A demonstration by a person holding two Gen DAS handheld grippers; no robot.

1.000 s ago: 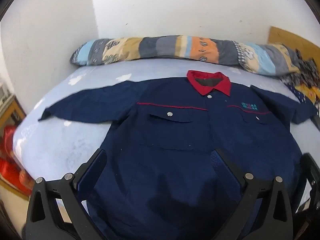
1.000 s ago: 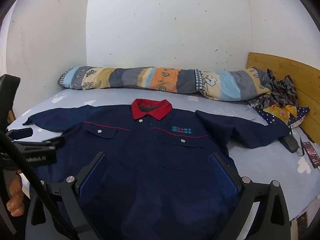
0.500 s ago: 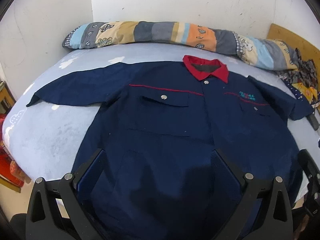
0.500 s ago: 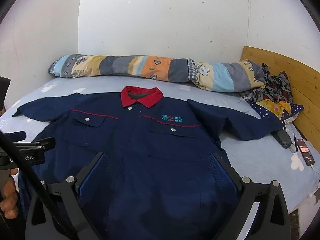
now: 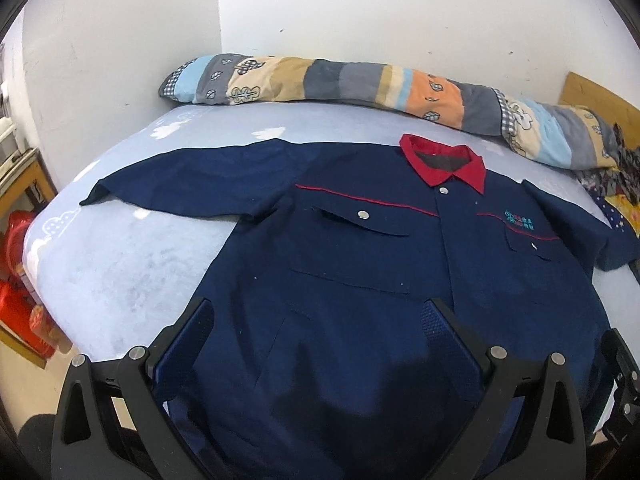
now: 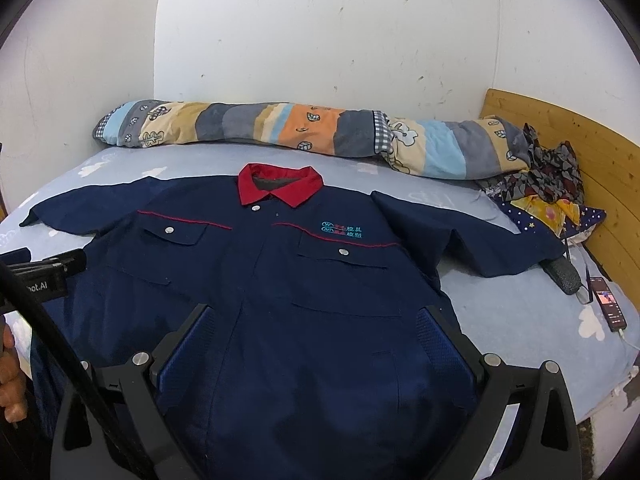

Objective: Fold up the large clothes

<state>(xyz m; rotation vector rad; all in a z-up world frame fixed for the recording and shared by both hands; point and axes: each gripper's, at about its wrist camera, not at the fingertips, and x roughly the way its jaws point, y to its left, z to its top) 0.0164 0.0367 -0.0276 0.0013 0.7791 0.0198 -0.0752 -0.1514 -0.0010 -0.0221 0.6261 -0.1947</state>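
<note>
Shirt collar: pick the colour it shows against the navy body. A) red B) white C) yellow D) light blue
A: the collar at the top of the navy shirt is red, matching the thin red piping across the chest, and the left wrist view shows the same red collar.

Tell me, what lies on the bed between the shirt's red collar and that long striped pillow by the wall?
Nothing but bare pale blue sheet with white cloud prints. The right wrist view shows the stretch between the red collar and the striped pillow best.
</note>
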